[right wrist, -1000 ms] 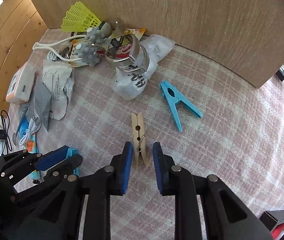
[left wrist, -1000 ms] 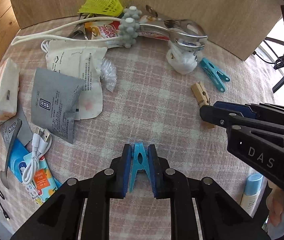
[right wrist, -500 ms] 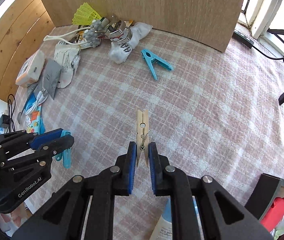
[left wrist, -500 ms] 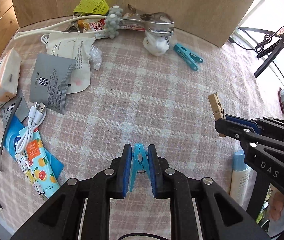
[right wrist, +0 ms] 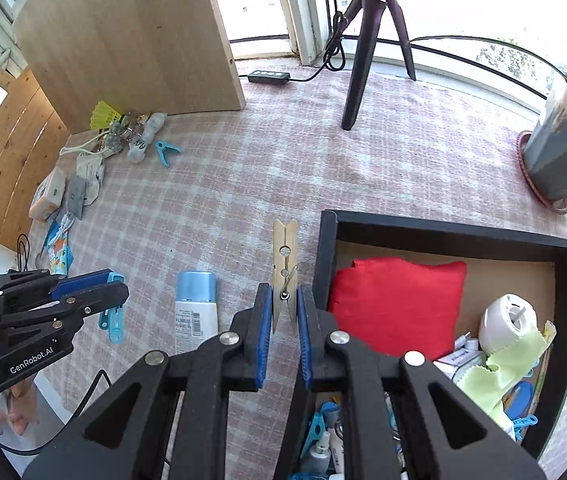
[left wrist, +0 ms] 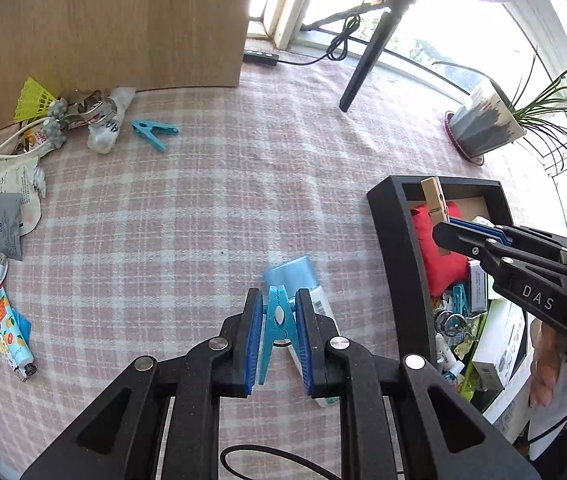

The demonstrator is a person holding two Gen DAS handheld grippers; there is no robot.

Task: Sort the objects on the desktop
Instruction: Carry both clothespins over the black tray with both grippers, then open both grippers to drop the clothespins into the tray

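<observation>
My left gripper [left wrist: 278,334] is shut on a blue clothespin [left wrist: 277,320] and holds it above the checked tablecloth, over a white bottle with a blue cap [left wrist: 295,280]. My right gripper [right wrist: 284,322] is shut on a wooden clothespin [right wrist: 284,260], held beside the left wall of a black storage box [right wrist: 325,256]. In the left wrist view the wooden clothespin [left wrist: 434,202] hangs over the box [left wrist: 399,248]. A second blue clothespin [left wrist: 153,134] lies far left by the clutter.
The box holds a red pouch [right wrist: 395,300], a white roll [right wrist: 507,320], a yellow-green cloth and small items. Packets, a cable, a shuttlecock [left wrist: 33,98] and tongs lie by the wooden board [left wrist: 123,20]. A tripod leg [right wrist: 357,76] and potted plant [right wrist: 559,148] stand behind.
Both grippers have swung right, away from the clutter, carrying their clothespins. The black box, bottle, tripod and plant have come into view.
</observation>
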